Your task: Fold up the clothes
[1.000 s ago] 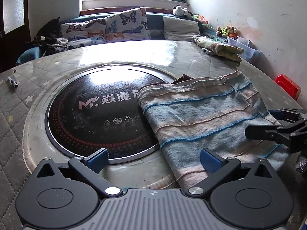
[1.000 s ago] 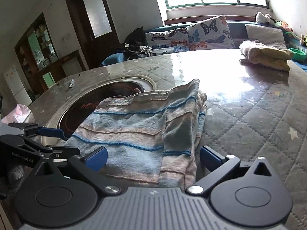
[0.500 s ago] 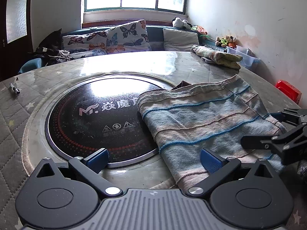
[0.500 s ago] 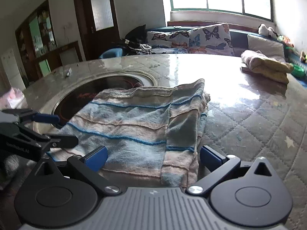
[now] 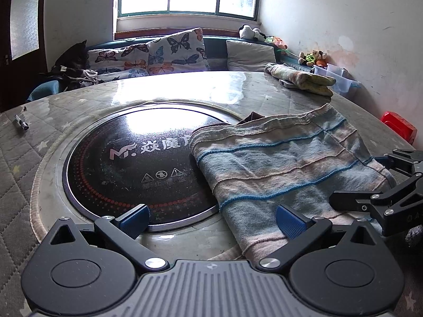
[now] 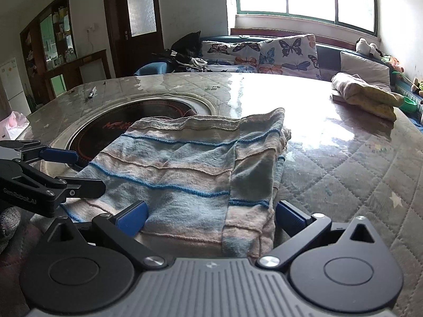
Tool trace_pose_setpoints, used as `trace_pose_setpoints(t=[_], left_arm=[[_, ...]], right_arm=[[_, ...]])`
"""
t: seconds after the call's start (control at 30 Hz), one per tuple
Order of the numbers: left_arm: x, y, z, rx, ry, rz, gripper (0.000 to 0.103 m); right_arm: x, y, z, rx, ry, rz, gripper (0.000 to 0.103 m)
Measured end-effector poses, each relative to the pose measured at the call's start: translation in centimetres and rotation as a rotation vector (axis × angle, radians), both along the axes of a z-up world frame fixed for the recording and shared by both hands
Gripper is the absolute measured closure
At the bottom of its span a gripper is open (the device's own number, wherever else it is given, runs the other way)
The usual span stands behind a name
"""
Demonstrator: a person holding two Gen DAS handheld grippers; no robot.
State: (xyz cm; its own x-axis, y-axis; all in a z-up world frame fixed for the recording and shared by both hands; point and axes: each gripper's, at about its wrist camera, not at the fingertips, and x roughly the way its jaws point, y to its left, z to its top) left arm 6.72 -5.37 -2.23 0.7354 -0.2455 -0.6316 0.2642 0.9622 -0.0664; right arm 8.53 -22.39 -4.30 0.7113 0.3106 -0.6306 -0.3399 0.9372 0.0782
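Observation:
A folded blue and beige striped garment (image 5: 280,169) lies flat on the round table, partly over the black cooktop disc (image 5: 127,158). It also shows in the right wrist view (image 6: 190,174). My left gripper (image 5: 211,218) is open at the garment's near left edge; its right pad rests over the cloth. My right gripper (image 6: 210,215) is open, its jaws straddling the garment's near edge. The right gripper shows from the side in the left wrist view (image 5: 380,182), and the left gripper in the right wrist view (image 6: 53,169); both are empty.
A second folded pile of clothes (image 5: 301,80) lies at the table's far right. A small metal tool (image 5: 21,122) lies at the far left. A sofa with butterfly cushions (image 5: 169,52) stands behind the table. A red box (image 5: 399,126) sits off the right edge.
Both grippers have lifted and tilted up a little, so more of the room shows. The garment has not moved.

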Motion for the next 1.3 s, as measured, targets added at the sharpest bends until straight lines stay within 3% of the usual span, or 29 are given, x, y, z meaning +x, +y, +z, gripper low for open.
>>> trace_pose_setpoints(t=[0.73,1.0,1.3], left_arm=[[-0.1,-0.5,0.1,0.015,0.008,0.046,0.000],[-0.6,-2.2,0.9,0.135,-0.011,0.058,0.000],[-0.3,-1.7,1.4,0.101,0.057,0.066,0.000]], right_arm=[[0.1,0.3,0.0,-0.023,0.002,-0.001,0.000],[0.0,0.9,0.4,-0.032,0.033,-0.037,0.000],[0.2,1.2,0.8,-0.027,0.084,-0.070,0.000]])
